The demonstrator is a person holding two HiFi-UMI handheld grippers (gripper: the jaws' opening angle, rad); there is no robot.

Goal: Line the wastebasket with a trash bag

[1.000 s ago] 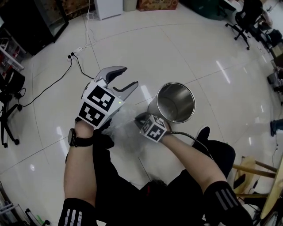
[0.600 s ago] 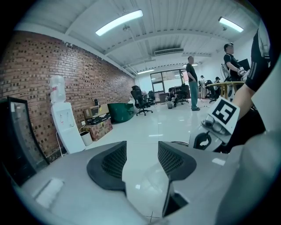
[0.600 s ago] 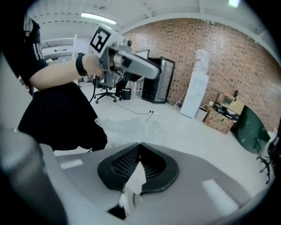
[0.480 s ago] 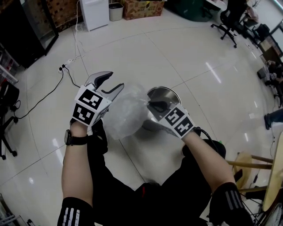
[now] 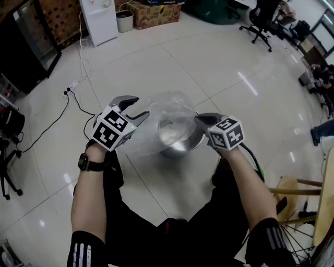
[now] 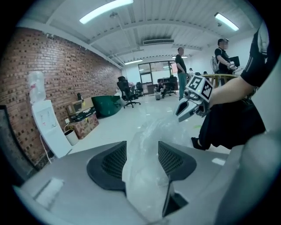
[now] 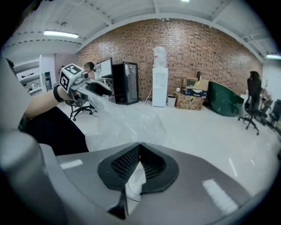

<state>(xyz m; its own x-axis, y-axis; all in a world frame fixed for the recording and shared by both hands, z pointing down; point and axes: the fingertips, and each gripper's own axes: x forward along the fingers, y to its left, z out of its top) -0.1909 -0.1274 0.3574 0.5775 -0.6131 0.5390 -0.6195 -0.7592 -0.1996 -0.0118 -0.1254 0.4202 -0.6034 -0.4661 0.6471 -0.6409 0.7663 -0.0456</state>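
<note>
A clear trash bag (image 5: 168, 119) is stretched between my two grippers, hanging over the mouth of the steel wastebasket (image 5: 183, 147) on the floor. My left gripper (image 5: 139, 108) is to the left of the basket, shut on a bunched wad of the bag (image 6: 147, 176). On the basket's right side, my right gripper (image 5: 201, 119) is shut on a thin edge of the bag (image 7: 125, 121). The basket shows only dimly through the film. Each gripper view shows the other gripper, the right gripper (image 6: 186, 110) and the left gripper (image 7: 99, 89), across the bag.
The person's legs are just below the basket. A power cable (image 5: 73, 99) runs over the tiles at left. A water dispenser (image 5: 99, 21), a small bin (image 5: 125, 21) and a cardboard box (image 5: 156, 13) stand at the back. A wooden stool (image 5: 297, 193) is at right.
My right gripper has risen from low beside the basket and swung right, pulling the bag up and spreading it over the basket's mouth. The left gripper shifted slightly, still holding the bag.
</note>
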